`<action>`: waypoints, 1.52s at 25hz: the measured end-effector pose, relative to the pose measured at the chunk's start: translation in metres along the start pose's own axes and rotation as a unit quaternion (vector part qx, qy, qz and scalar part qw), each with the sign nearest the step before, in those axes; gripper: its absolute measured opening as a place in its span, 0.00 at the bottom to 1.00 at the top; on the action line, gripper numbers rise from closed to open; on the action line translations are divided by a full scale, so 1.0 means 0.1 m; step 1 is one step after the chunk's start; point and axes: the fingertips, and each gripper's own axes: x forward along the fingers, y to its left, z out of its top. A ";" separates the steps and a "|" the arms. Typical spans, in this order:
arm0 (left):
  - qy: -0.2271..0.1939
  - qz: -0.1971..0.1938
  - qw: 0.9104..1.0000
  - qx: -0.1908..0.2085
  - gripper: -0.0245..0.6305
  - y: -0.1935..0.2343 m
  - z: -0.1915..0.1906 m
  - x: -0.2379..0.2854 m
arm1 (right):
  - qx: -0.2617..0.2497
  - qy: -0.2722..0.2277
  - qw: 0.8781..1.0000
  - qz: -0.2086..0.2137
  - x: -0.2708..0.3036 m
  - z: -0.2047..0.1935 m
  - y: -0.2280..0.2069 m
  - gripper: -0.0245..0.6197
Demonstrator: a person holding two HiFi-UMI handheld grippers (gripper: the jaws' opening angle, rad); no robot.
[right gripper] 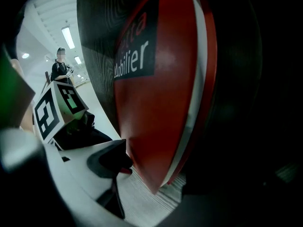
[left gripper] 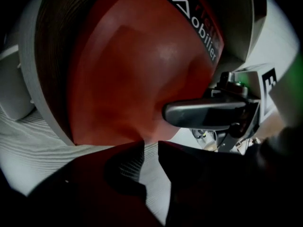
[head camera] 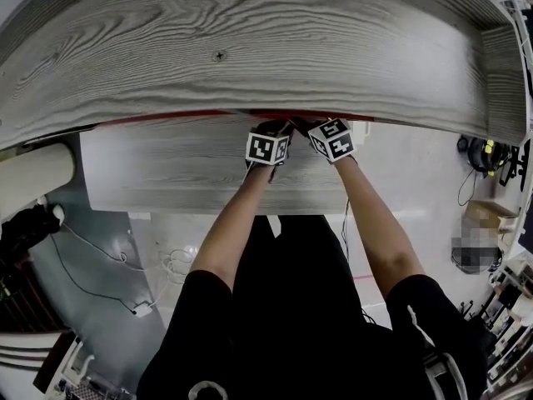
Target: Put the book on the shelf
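Here, the glossy red book [left gripper: 132,70] stands on the grey wood-grain shelf [head camera: 250,57]. The right gripper [right gripper: 154,171] clamps its lower corner; the left gripper [left gripper: 151,145], jaws narrowly apart and empty, sits at the cover.

Between the fingers [right gripper: 111,160] of the right gripper [right gripper: 161,174], the book [right gripper: 156,89] shows a glossy, smooth red cover and matt white paper edges. Those fingers look like dark, smooth plastic. The shelf [head camera: 166,173] under them is matt grey wood with visible grain.
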 end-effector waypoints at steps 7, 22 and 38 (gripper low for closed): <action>-0.035 0.007 0.998 -0.041 0.17 0.05 0.12 0.03 | 0.058 -0.027 0.998 -0.022 -0.15 -0.08 -0.04 0.59; -0.039 0.005 0.998 -0.039 0.17 0.02 0.17 0.10 | 0.034 0.005 0.995 -0.092 -0.27 -0.21 -0.12 0.43; -0.054 0.007 0.998 -0.040 0.17 -0.03 -0.08 -0.33 | 0.016 -0.016 0.994 -0.108 -0.04 0.02 -0.25 0.43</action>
